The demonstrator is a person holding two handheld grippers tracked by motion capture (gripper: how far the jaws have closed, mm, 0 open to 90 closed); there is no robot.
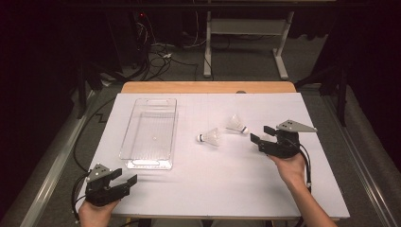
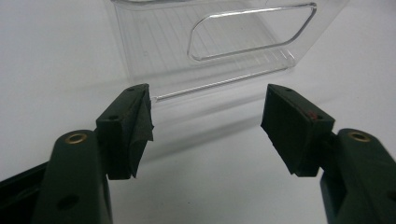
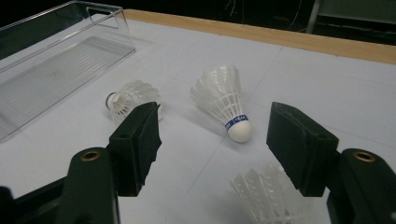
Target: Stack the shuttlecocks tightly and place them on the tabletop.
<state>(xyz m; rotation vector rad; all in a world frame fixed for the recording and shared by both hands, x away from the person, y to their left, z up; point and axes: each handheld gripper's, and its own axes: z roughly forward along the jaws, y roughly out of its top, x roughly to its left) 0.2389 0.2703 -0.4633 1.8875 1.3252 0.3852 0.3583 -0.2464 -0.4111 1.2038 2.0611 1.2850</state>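
The right gripper (image 3: 212, 140) hovers low over the white table (image 1: 227, 184) with its fingers (image 3: 137, 144) spread wide and nothing between the pads, lined up on the shuttlecocks so one can be taken by the feathers or cork. The nearest shuttlecock (image 3: 268, 196) lies just below and between the fingertips, close to the right-hand finger; its feathered skirt shows and its cork is cut off at the frame edge. A second shuttlecock (image 3: 224, 100) lies just beyond the fingertips, cork toward the gripper, and a third (image 3: 130, 98) rests past the left-hand finger, partly behind it.

The left gripper (image 2: 208, 126) waits with its fingers also apart and empty, facing the handle end of the clear bin (image 2: 205, 42), which stands just ahead of the fingertips, likely to steady it or to stay clear while the shuttlecocks are loaded.
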